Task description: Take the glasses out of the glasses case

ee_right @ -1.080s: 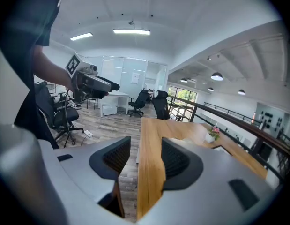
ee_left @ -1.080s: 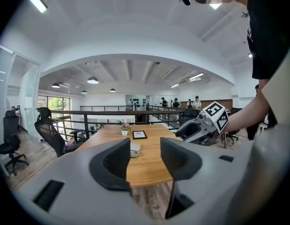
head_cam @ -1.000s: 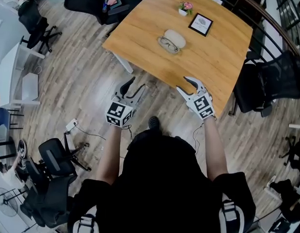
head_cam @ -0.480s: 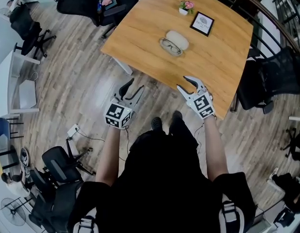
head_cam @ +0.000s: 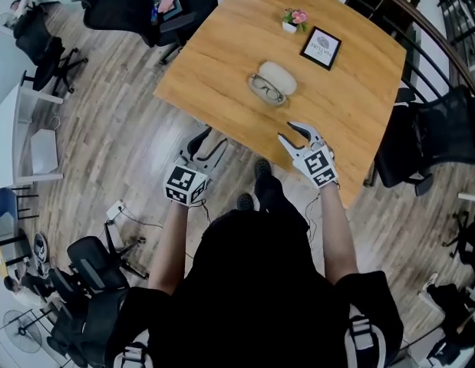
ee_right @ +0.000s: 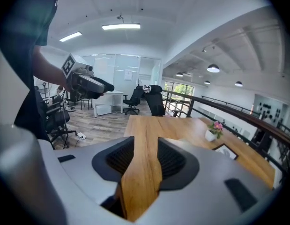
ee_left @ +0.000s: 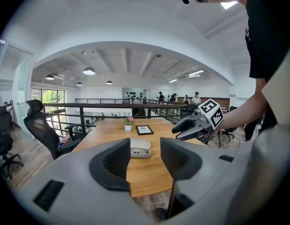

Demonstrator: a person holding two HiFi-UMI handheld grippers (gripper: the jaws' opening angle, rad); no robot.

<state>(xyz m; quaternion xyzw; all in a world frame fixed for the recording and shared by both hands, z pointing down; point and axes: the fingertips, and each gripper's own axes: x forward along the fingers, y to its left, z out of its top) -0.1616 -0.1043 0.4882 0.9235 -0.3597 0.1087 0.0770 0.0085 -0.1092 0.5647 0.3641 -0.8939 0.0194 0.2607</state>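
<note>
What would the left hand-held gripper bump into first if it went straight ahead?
Probably the glasses case: in the left gripper view it shows right between the open jaws of the left hand-held gripper. It might touch the table just short of the case instead; depth is unclear.

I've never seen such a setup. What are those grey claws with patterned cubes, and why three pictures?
No robot here: a person holds a tool in each hand, the left gripper and the right gripper; the patterned cubes belong to them. One picture comes from a camera on the person's head, looking down; the other two from cameras riding on the grippers, looking along their jaws. On the wooden table lie a white glasses case with glasses at its near side, a small flower pot and a framed picture. Nothing is held: both grippers are open, short of the case; the right one's jaws have just been closing, with nothing between them.
</note>
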